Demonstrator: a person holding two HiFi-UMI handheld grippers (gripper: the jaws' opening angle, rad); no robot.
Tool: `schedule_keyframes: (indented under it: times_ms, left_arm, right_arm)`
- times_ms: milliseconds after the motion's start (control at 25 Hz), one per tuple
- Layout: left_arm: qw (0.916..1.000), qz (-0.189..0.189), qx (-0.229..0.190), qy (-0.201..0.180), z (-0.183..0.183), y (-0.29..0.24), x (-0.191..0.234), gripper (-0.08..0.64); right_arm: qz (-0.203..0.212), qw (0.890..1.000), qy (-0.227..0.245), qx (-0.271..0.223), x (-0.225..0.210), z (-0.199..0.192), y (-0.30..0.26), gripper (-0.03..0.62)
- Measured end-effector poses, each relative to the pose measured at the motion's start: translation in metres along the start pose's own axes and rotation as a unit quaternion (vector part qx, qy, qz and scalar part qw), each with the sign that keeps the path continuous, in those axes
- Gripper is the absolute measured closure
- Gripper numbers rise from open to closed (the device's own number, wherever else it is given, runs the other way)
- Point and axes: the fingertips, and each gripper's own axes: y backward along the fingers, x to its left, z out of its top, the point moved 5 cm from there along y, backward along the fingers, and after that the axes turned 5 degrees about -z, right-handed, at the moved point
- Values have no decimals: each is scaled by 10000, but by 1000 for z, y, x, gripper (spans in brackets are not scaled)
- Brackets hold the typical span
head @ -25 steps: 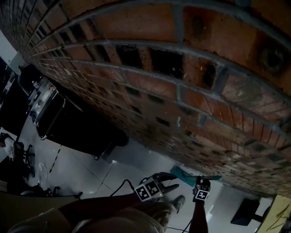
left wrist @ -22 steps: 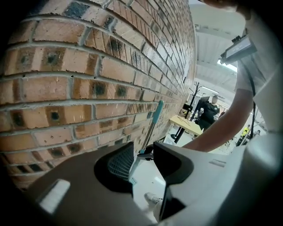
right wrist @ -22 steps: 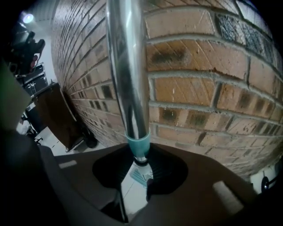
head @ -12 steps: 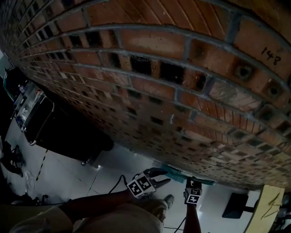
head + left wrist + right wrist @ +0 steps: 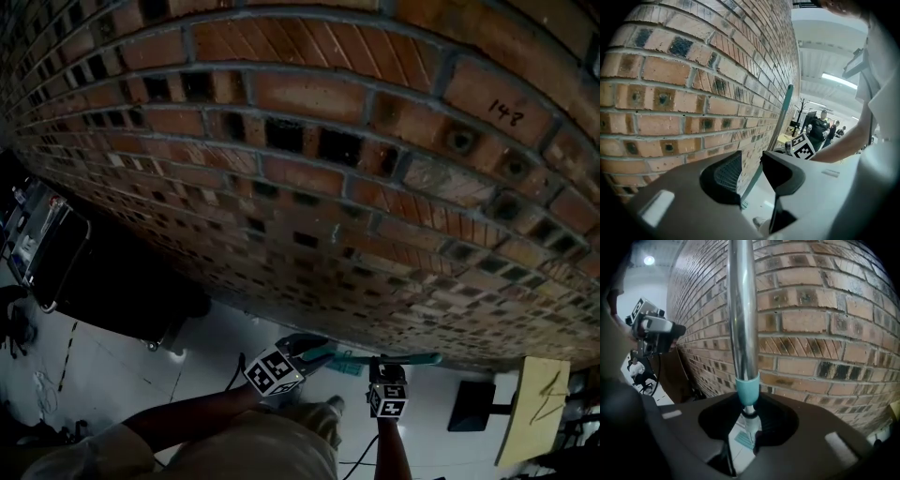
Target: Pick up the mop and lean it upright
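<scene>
The mop's pole is silver with a teal collar and rises steeply in front of the brick wall. My right gripper is shut on the pole just below the collar. In the head view the teal pole runs across above the right gripper. My left gripper is to its left, near the pole's end. In the left gripper view, the teal pole shows through the gap of the left gripper, whose jaws stand apart and do not press on it.
The brick wall fills most of every view and is very close. A black cart stands at the left by the wall. A yellow board and a dark box lie at the right. People stand far back.
Both grippers have risen and shifted a little left in the head view, the right one lifting the mop pole with it. The head view has tilted further up the wall.
</scene>
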Motion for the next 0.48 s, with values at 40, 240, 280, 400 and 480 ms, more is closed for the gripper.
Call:
schedule_keyframes:
  times_ms: [40, 240, 280, 400, 480]
  left_arm:
    - [10000, -4, -22, 11, 2, 2, 0, 402]
    - [9999, -29, -77, 79, 6, 10, -5, 402]
    - [9999, -2, -136, 68, 9, 12, -6, 402]
    - [9991, 161, -388, -33, 23, 18, -7, 416]
    - [9982, 269, -534, -56, 33, 21, -10, 416]
  right_arm:
    - [5, 10000, -21, -37, 1, 5, 5, 488]
    - [119, 9994, -181, -279, 5, 36, 41, 488]
    - [145, 9992, -198, -306, 4, 42, 48, 488]
    - [258, 9979, -238, -541, 4, 66, 70, 488]
    - [303, 9972, -236, -639, -1, 77, 82, 488]
